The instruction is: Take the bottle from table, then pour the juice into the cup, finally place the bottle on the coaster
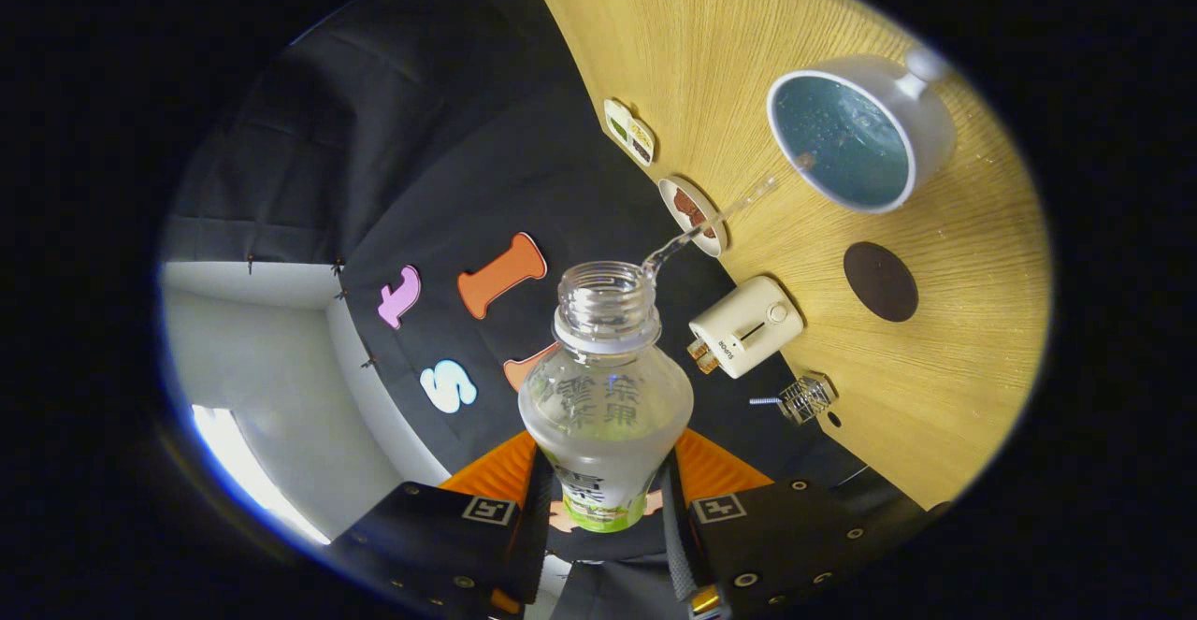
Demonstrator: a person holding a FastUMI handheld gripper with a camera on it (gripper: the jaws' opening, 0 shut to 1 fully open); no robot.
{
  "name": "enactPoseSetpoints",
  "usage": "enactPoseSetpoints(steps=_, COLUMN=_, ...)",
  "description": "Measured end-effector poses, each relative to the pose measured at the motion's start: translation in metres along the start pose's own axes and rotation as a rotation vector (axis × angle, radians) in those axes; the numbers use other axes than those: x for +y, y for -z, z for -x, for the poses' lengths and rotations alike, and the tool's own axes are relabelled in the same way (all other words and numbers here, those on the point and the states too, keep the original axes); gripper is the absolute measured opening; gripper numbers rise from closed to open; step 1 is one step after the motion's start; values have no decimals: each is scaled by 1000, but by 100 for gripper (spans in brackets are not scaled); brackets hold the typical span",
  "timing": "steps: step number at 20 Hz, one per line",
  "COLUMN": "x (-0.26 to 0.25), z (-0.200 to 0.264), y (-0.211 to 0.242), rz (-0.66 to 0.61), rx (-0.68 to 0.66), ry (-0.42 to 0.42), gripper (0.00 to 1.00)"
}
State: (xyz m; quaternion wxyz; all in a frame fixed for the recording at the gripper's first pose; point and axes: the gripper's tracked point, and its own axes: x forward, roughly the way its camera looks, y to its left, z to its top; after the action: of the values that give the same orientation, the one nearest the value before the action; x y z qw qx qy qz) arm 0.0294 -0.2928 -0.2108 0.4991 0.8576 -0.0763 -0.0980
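The open bottle (606, 386), low in the middle of the frame, is clamped between both fingers of the gripper (603, 508) and tipped so a thin stream (720, 218) arcs from its mouth toward the cup (846, 138) at upper right, while the dark coaster (880, 281) just below the cup waits bare for the bottle.

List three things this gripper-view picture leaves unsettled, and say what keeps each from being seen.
1. Bottle base: hidden between the gripper fingers clamped on it.
2. Liquid level in the cup: the steep viewing angle and dark interior obscure it.
3. Small wire object near the table edge: too small to identify.
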Motion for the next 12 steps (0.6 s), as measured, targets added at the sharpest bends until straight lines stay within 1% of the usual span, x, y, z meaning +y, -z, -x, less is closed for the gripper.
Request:
enactPoseSetpoints(steps=4, x=-1, z=-1, y=0, rz=-24, rx=5, ry=-2, gripper=54)
enactPoseSetpoints(steps=8, x=5, z=-3, y=1, rz=-83, rx=9, ry=-26, gripper=54)
enactPoseSetpoints(steps=12, x=-1, z=-4, y=-1, rz=-89, rx=5, ry=-12, gripper=54)
